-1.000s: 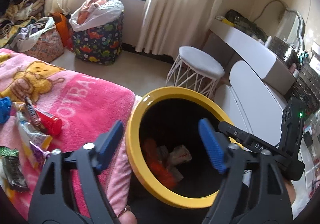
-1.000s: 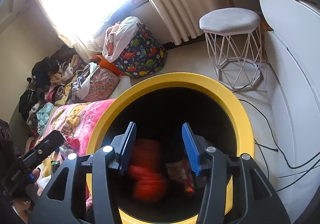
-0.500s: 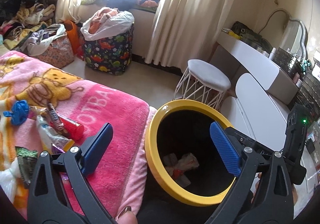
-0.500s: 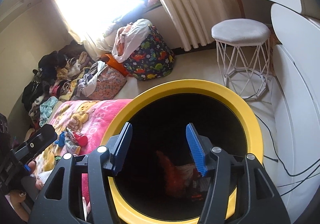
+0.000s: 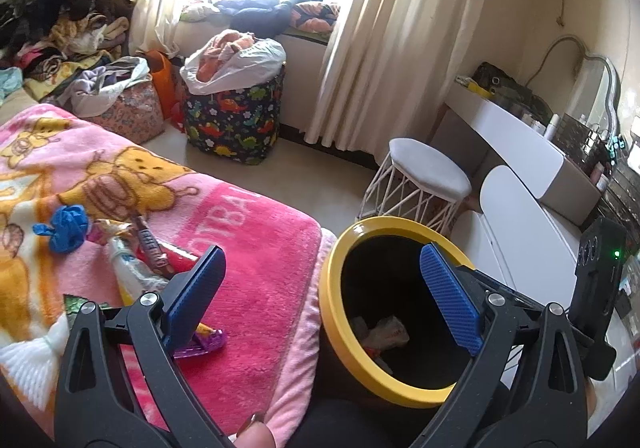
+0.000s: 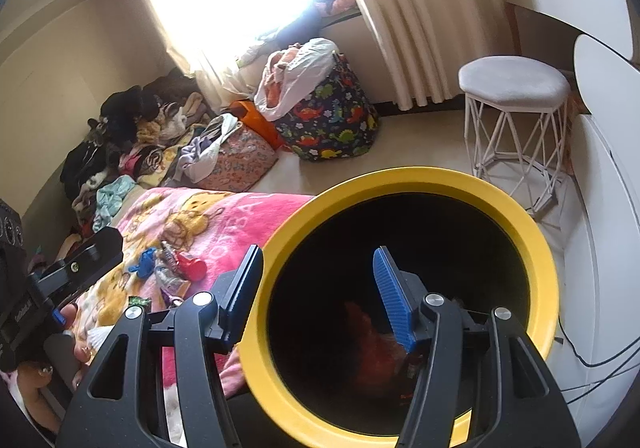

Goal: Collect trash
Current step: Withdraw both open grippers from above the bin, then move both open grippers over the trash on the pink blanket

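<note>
The left gripper (image 5: 320,288) hangs with its blue fingers (image 5: 448,298) spread wide and nothing between them, one finger over the pink blanket (image 5: 248,248) and the other over the mouth of the yellow-rimmed bin (image 5: 332,312). The bin stands at the bed's edge, at 5 o'clock in the left wrist view, with crumpled wrappers (image 5: 386,334) lying at its bottom. Loose trash sits on the blanket at 9 o'clock: a blue glove (image 5: 66,228), a candy bar wrapper (image 5: 150,244) and a purple wrapper (image 5: 206,342) just beside the left finger. The right gripper (image 6: 316,300) is also wide open and empty, straddling the bin's near rim (image 6: 256,328), above an orange-red wrapper (image 6: 368,352) inside. A white stool (image 5: 428,171) stands at 1 o'clock beyond the bin.
</note>
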The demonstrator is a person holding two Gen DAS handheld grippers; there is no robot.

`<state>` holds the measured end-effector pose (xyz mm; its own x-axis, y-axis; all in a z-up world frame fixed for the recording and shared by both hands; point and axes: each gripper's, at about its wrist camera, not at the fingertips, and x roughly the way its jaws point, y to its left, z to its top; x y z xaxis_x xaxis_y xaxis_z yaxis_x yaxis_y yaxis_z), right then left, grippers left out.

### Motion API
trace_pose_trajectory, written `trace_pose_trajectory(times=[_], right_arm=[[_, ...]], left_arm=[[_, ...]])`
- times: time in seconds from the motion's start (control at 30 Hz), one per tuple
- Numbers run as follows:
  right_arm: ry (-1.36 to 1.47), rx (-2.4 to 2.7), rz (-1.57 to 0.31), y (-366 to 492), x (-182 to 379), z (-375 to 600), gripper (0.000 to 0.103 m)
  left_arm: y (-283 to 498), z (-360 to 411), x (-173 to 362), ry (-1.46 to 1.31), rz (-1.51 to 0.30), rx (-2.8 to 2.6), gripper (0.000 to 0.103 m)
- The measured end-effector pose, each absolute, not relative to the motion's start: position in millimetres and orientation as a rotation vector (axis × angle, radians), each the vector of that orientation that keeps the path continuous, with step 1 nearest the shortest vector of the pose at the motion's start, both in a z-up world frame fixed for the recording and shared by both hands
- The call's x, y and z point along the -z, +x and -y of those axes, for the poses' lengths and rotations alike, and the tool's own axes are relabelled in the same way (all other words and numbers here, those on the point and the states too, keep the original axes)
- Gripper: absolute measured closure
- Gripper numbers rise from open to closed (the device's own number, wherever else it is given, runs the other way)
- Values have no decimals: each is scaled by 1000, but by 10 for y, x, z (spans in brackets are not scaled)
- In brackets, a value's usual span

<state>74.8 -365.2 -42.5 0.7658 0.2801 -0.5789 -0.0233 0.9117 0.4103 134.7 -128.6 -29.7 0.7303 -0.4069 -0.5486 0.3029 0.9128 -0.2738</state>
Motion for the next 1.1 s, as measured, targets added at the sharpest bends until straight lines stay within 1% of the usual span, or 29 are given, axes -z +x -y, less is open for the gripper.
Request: trace_pose_trajectory(times=[0.27,0.33,0.37,1.1], right_arm=[[361,-224,-679,767,346,3436,47],[349,-238,-676,774,324,3363,43],[344,-245,-676,784,313,3332,43],[211,-447,-749,938,314,2511,43]], left_arm=[[1302,1088,254,-190,-622,360,12],[1289,1035,258,-194,-620,353,12],[1282,1008,260,-194,-620,347,12],[1173,210,320,-248,-614,203,11]])
